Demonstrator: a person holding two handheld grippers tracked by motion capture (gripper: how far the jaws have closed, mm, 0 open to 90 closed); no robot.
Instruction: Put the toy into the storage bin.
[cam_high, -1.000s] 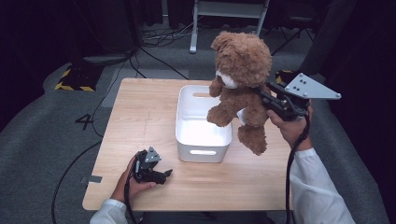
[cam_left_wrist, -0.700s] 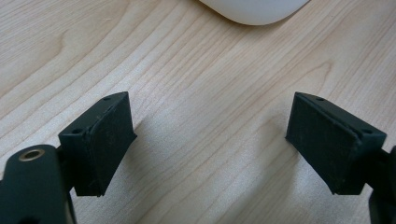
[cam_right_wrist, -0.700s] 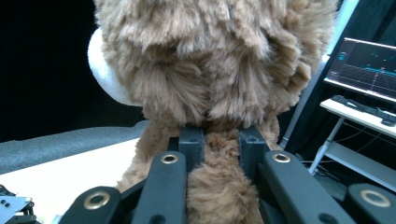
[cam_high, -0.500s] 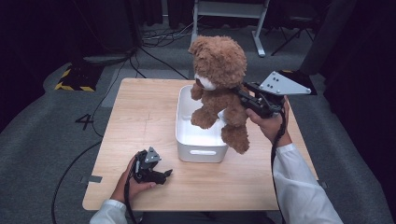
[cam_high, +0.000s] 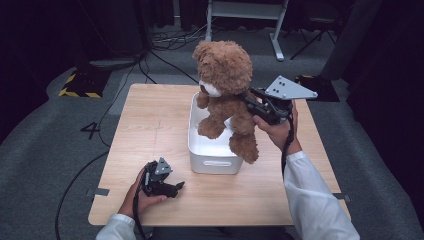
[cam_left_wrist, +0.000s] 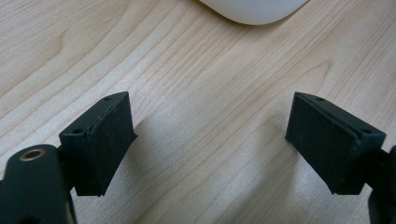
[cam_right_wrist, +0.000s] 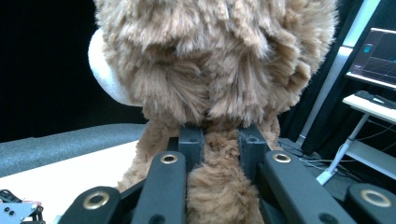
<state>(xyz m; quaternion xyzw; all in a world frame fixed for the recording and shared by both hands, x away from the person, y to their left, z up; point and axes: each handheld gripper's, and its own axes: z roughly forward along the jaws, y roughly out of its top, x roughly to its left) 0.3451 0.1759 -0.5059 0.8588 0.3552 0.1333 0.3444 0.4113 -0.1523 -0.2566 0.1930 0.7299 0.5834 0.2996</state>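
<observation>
Right claw (cam_high: 252, 102) is closed on the teddy bear (cam_high: 227, 95), and we see in the right gripper view how its two black jaws pinch a fold of fur at the back of the neck (cam_right_wrist: 219, 154), just under the head. We think this place is chosen because the plush there is soft and gives a good hold, so the body can hang free below. In the high view the bear is in the air, upright, above the white bin (cam_high: 214, 150); one foot hangs over the near right rim, the other leg is over the inside. It touches nothing but the claw, as far as we can tell. We judge that the bear is held high so that its legs clear the wall of the bin.

Our left claw (cam_high: 167, 186) rests low on the desk (cam_high: 150, 125), near the bin's front left corner. Its jaws stand wide apart and hold nothing (cam_left_wrist: 210, 140); it seems only to wait.
</observation>
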